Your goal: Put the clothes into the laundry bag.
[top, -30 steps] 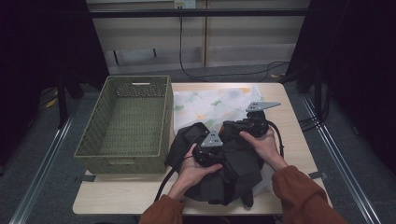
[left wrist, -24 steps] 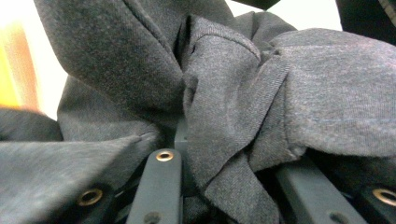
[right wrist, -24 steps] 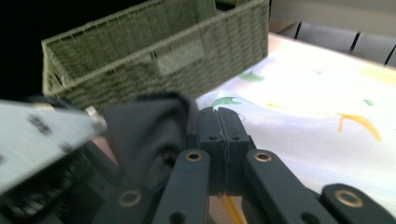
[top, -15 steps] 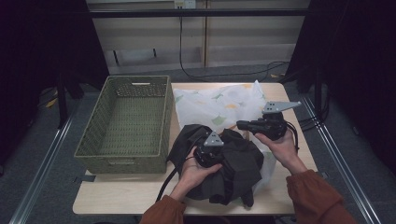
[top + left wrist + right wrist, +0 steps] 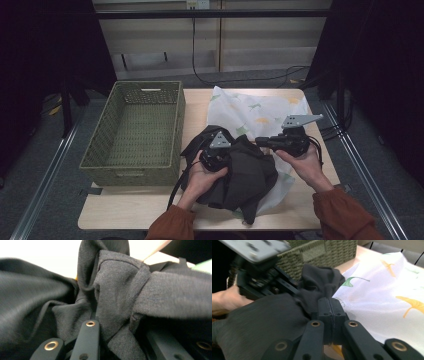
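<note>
Right gripper [image 5: 260, 142] withdrawn rightward, dark garment [image 5: 245, 175] left-clamped

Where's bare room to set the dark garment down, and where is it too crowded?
The wicker basket stands empty at the left. Bare table runs along the near edge before the basket. The middle is crowded: dark garment, both grippers, and the white leaf-print cloth covering most of the right.
</note>
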Demonstrator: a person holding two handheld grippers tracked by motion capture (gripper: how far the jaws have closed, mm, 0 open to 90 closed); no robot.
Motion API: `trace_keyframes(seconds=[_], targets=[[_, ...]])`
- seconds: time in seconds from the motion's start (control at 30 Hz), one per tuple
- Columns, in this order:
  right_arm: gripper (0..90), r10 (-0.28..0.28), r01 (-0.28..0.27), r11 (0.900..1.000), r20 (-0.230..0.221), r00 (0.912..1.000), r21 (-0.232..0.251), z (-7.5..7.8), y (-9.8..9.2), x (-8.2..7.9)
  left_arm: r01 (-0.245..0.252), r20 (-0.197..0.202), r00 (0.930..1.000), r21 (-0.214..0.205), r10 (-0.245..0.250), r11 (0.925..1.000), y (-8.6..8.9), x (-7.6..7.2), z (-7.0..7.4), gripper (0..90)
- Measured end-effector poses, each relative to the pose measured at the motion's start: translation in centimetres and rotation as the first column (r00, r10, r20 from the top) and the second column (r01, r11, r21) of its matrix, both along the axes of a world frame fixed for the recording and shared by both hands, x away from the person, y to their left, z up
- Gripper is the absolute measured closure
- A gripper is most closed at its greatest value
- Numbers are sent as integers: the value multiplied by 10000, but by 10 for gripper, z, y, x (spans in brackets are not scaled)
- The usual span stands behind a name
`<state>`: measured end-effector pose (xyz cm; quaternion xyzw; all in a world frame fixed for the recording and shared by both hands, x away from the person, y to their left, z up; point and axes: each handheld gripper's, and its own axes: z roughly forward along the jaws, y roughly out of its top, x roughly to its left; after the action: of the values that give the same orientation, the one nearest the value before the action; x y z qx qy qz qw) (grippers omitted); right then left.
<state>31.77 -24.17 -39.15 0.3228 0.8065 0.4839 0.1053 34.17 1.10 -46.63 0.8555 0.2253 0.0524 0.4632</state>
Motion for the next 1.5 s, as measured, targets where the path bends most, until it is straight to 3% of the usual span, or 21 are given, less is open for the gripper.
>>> trace_keyframes(seconds=[0.03, 0.07, 0.17, 0.27, 0.4, 0.43, 0.57, 0.6, 0.63, 0.67, 0.7, 0.9, 1.0, 1.23, 1.3, 1.43, 1.47, 1.5], targets=[[889, -31, 31, 10000, -38, 10000, -89, -4, 0, 1, -30, 8, 10000, -56, 30, 10000, 0, 0, -3, 749], [831, -114, 116, 9999, -224, 9997, 91, -14, -7, 6, -41, -33, 10000, -182, 40, 9998, 2, 0, -4, 749], [784, -412, 414, 9991, -352, 9985, 51, -21, -15, 10, -78, -38, 10000, -163, 78, 9998, 4, -1, -5, 748], [646, -646, 657, 9977, -517, 9966, 187, -31, -28, 14, -94, -74, 9999, -351, 92, 9993, 4, -1, -6, 748], [536, -598, 596, 9982, -412, 9974, -41, -36, -34, 12, -179, -119, 9998, -290, 176, 9994, 6, -2, -6, 748], [505, -646, 636, 9977, -378, 9972, -252, -38, -36, 9, -158, -137, 9998, -456, 152, 9988, 7, -2, -7, 748], [542, -765, 742, 9960, -468, 9960, -495, -47, -36, 10, -156, -252, 9996, -694, 139, 9975, 8, -2, -7, 748], [590, -757, 728, 9960, -553, 9956, -524, -51, -35, 12, -167, -251, 9996, -665, 151, 9976, 8, -2, -6, 749], [700, -689, 653, 9963, -643, 9955, -562, -53, -32, 14, -254, -186, 9995, -561, 244, 9981, 9, -2, -5, 749], [839, -621, 575, 9951, -564, 9965, -799, -54, -28, 15, -372, -91, 9993, -718, 367, 9967, 10, -3, -4, 754], [839, -621, 575, 9951, -564, 9965, -799, -54, -28, 15, -523, -50, 9986, -882, 520, 9947, 11, -3, -3, 754], [880, -766, 748, 9960, -368, 9964, -490, -37, -42, 4, -1358, -81, 9907, -1413, 1360, 9806, 26, 0, 5, 759], [881, -704, 694, 9968, -227, 9973, -403, -28, -47, -2, -1522, 151, 9877, -1367, 1557, 9788, 28, -2, 8, 760], [883, -148, 148, 9999, -2, 9999, 41, -6, -26, -11, -1400, 1307, 9814, -161, 1409, 9900, 5, -13, 5, 759], [883, -132, 128, 9998, 205, 9997, 180, 3, -17, -10, -1320, 1442, 9812, 144, 1285, 9912, 1, -16, 2, 759], [884, -429, 404, 9982, 571, 9974, 432, 20, -2, -4, -683, 1273, 9896, 4, 677, 9977, 1, -17, 3, 754], [884, -510, 472, 9971, 633, 9967, 592, 23, 1, -1, -652, 1206, 9903, -343, 689, 9973, 2, -18, 5, 753], [884, -526, 480, 9961, 614, 9967, 741, 25, 3, 2, -656, 1154, 9908, -437, 703, 9969, 2, -20, 6, 752]])
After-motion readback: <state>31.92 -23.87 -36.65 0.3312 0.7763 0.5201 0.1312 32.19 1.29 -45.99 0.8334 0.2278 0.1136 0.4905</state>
